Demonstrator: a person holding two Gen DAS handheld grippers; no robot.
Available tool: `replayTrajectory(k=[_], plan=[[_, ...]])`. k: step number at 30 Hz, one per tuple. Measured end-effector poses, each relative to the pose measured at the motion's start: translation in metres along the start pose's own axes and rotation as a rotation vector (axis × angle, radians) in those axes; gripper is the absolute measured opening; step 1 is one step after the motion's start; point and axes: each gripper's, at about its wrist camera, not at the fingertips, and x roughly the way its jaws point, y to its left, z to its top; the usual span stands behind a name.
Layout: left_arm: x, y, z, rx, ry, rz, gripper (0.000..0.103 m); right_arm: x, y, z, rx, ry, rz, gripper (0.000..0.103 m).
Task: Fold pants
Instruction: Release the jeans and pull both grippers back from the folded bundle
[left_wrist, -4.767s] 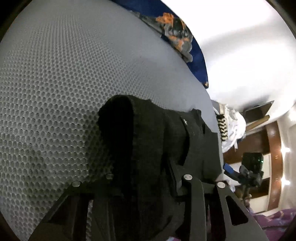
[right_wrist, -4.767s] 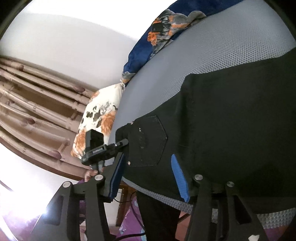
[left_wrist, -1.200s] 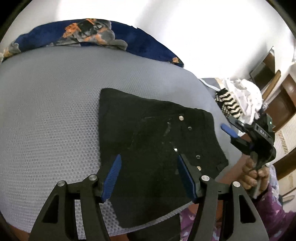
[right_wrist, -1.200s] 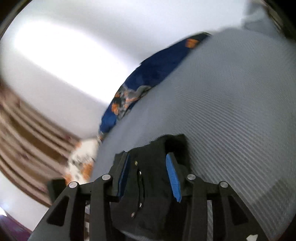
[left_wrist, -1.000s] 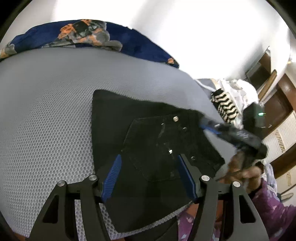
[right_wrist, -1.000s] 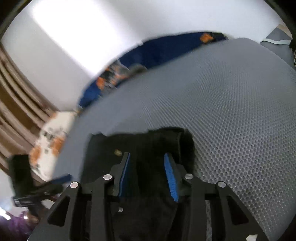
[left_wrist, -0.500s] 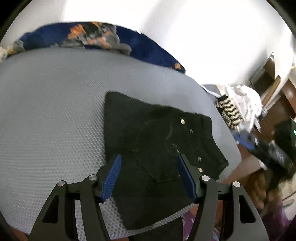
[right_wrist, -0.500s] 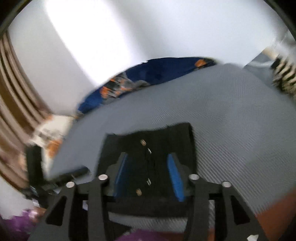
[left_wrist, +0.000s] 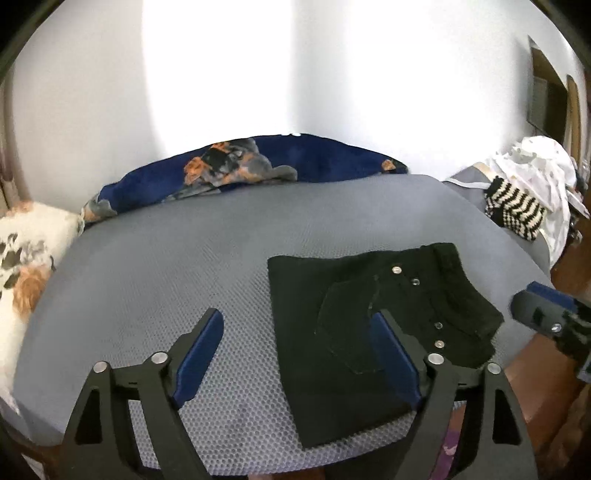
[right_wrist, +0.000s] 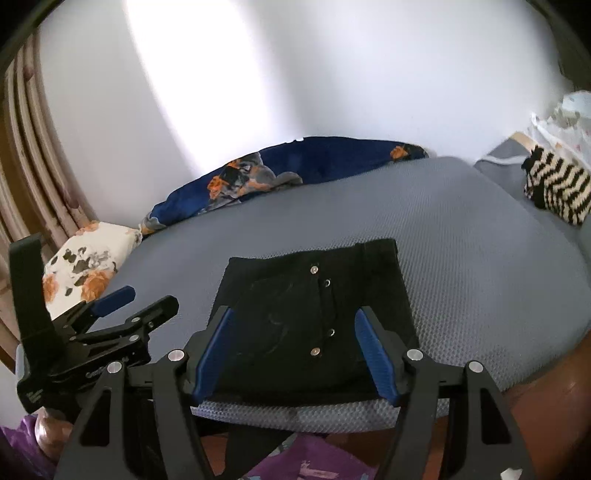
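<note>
the black pants (left_wrist: 369, 325) lie folded into a compact rectangle on the grey mesh-covered bed (left_wrist: 166, 266), near its front edge, with the back pocket and a row of metal rivets facing up. the left gripper (left_wrist: 295, 354) hovers above the bed with its blue-padded jaws spread wide, having just been opening; nothing is between them, though the right-hand pad overlaps the pants' edge in the left wrist view. the right gripper (right_wrist: 295, 358) also stands spread (its jaws have just been opening too), raised over the pants with nothing pinched; the fabric lies flat below and beyond the pads. in the right wrist view the left gripper shows at the lower left, clear of the pants. along the back of the bed lies a navy blanket (left_wrist: 258, 166) with orange and grey print, a floral pillow (left_wrist: 22, 258) sits at the left, and a striped black-and-cream garment (left_wrist: 517, 210) rests at the right beside a white cloth (left_wrist: 546, 173).
</note>
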Motion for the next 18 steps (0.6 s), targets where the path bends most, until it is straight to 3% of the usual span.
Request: replayTrajectory(k=[18], plan=[[-0.0049,-0.0032,0.0000,0.001,0.043,0.023,0.087,0.0032,-0.0011,-0.0078,0.055,0.050,0.046,0.073]])
